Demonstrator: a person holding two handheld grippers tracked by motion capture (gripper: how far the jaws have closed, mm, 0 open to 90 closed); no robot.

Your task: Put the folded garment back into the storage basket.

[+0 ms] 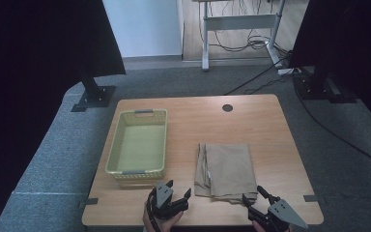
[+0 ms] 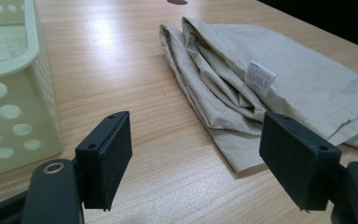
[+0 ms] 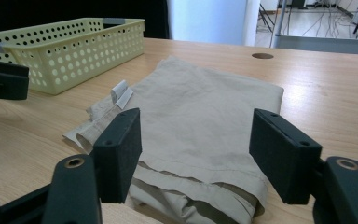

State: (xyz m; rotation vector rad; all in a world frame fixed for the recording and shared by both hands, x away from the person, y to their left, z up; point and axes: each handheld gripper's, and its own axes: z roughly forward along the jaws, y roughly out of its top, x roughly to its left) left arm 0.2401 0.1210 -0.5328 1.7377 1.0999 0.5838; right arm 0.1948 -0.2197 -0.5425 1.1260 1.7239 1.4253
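Both grippers, left gripper and right gripper, gape wide, holding nothing, near a folded beige cloth beside an empty yellow basket

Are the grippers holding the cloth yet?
No. The left gripper and right gripper are open near the folded cloth, holding nothing.

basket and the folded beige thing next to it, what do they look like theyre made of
The basket looks like moulded plastic, pale yellow-green with a slight sheen: its walls carry even rows of round holes. The folded cloth seems to be a thin woven fabric, perhaps cotton, matte beige: it creases softly, shows stitched hems and a small white label. The exact fibre cannot be told.
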